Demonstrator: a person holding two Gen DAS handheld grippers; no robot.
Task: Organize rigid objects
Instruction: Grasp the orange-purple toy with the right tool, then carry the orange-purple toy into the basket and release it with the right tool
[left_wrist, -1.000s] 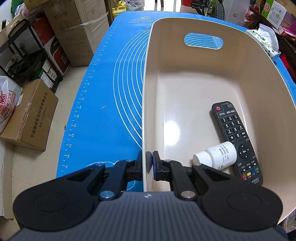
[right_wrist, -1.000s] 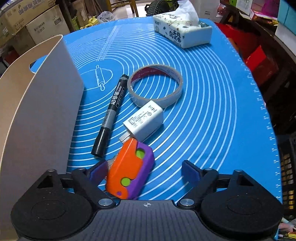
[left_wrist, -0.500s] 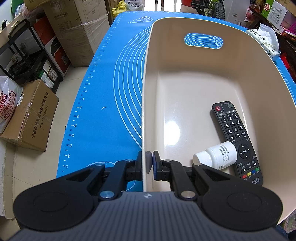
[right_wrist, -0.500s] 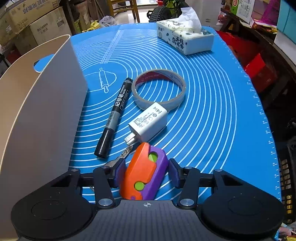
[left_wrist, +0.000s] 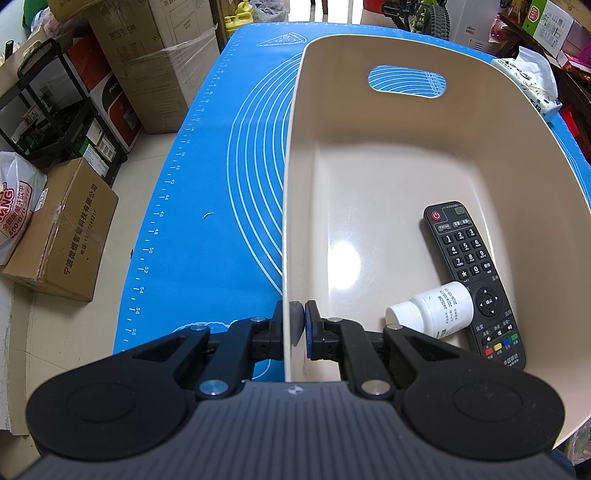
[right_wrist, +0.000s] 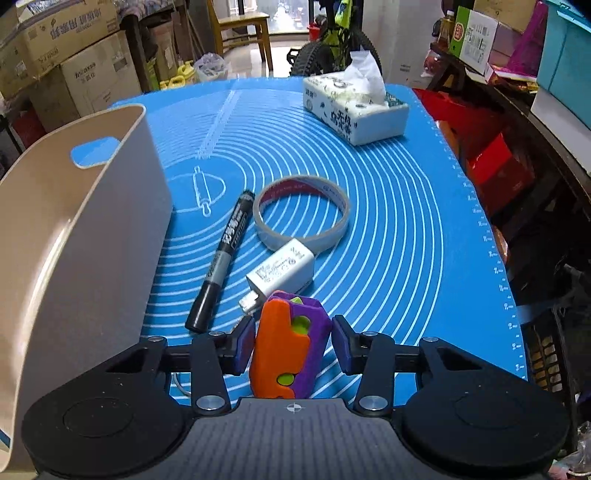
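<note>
In the bin (left_wrist: 480, 155), remote (left_wrist: 474, 284) (button "TV/AV"), white bottle (left_wrist: 432, 310) — label unreadable.

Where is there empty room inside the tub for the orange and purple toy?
The beige tub is bare along its left wall and up to the far handle hole. The near right corner is crowded: the remote and white bottle lie touching there. On the blue mat, the marker, tape ring and charger bunch together.

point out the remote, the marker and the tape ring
remote (left_wrist: 474, 283), left wrist view, on its number keys
marker (right_wrist: 224, 261), right wrist view, middle of its barrel
tape ring (right_wrist: 303, 239), right wrist view, on the near side of the band
</note>
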